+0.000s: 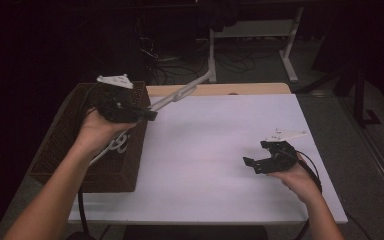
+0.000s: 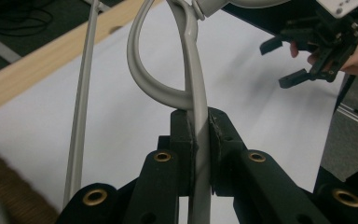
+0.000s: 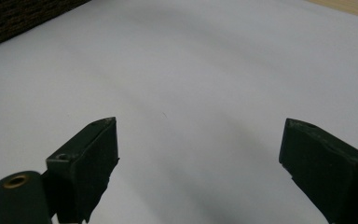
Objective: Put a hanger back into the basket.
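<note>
The left gripper [image 2: 200, 135] pinches a grey plastic hanger [image 2: 193, 79] tight between its fingers, held up beside the brown basket [image 1: 65, 145]. The right gripper [image 1: 256, 165] hangs over the white surface [image 1: 210, 150], fingers spread wide, holding nothing.

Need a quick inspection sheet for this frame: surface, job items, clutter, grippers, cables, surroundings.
Surface: white table top, bare in the middle; a wooden strip runs along its far edge.
Job's things: grey plastic hanger clamped in the left gripper, its end sticking out over the table; brown wicker basket on the table's left edge, more white hangers inside.
Clutter: nothing seen.
Grippers: left gripper shut on the hanger, above the basket; right gripper open, nothing between its jaws, low over the table's right side.
Cables: a black cable trails from the left gripper; loose cables on the floor beyond.
Surroundings: dark room, white table legs behind.
</note>
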### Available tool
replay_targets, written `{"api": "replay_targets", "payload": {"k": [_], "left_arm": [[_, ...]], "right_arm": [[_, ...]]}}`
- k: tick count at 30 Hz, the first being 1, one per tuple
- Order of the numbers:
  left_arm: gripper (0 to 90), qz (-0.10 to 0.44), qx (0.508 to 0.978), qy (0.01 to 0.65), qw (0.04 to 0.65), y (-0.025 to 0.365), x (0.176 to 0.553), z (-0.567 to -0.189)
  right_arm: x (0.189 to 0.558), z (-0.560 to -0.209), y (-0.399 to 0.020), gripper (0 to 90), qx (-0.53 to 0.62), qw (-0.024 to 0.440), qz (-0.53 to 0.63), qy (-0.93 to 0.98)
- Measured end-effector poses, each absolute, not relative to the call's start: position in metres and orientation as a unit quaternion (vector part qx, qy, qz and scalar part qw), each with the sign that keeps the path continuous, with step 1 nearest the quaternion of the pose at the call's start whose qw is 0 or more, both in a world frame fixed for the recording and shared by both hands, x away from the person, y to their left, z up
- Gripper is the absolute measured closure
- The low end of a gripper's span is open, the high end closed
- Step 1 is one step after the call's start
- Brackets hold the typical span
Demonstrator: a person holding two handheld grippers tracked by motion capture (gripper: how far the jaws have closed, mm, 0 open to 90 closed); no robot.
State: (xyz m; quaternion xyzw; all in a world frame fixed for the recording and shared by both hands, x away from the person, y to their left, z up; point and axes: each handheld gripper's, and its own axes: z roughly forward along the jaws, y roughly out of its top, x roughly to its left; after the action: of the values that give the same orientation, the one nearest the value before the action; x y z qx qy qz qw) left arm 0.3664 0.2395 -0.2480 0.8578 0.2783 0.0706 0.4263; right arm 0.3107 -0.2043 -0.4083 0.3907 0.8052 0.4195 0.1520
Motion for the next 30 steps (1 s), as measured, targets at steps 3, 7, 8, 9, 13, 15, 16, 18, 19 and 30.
{"api": "replay_targets", "payload": {"k": [3,7,8,9,13,15,16,18,19,30], "left_arm": [[82.4,0.076,0.849,0.289,0.436,0.264,0.364,-0.244],[82.4,0.088,0.841,0.305,0.438,0.294,0.359,-0.243],[82.4,0.089,0.840,0.308,0.437,0.301,0.358,-0.244],[82.4,0.091,0.840,0.311,0.436,0.307,0.357,-0.244],[82.4,0.098,0.833,0.325,0.437,0.329,0.352,-0.250],[82.4,0.100,0.831,0.332,0.436,0.338,0.350,-0.254],[82.4,0.101,0.829,0.336,0.435,0.343,0.348,-0.256],[82.4,0.104,0.827,0.342,0.434,0.352,0.346,-0.259],[82.4,0.107,0.826,0.346,0.432,0.356,0.345,-0.261],[82.4,0.117,0.807,0.398,0.419,0.404,0.333,-0.288]], "right_arm": [[0.311,-0.409,-0.204,11.2,0.391,0.153,0.416,0.806],[0.311,-0.408,-0.205,11.2,0.391,0.154,0.417,0.806],[0.311,-0.408,-0.205,11.2,0.392,0.155,0.417,0.805],[0.311,-0.408,-0.205,11.2,0.392,0.155,0.417,0.805],[0.312,-0.408,-0.206,11.2,0.394,0.157,0.416,0.804],[0.312,-0.408,-0.206,11.2,0.395,0.156,0.416,0.804],[0.312,-0.408,-0.206,11.2,0.394,0.157,0.416,0.804],[0.312,-0.409,-0.206,11.2,0.394,0.157,0.415,0.805],[0.312,-0.409,-0.206,11.2,0.396,0.156,0.415,0.804],[0.313,-0.409,-0.208,11.2,0.398,0.159,0.414,0.803]]}}
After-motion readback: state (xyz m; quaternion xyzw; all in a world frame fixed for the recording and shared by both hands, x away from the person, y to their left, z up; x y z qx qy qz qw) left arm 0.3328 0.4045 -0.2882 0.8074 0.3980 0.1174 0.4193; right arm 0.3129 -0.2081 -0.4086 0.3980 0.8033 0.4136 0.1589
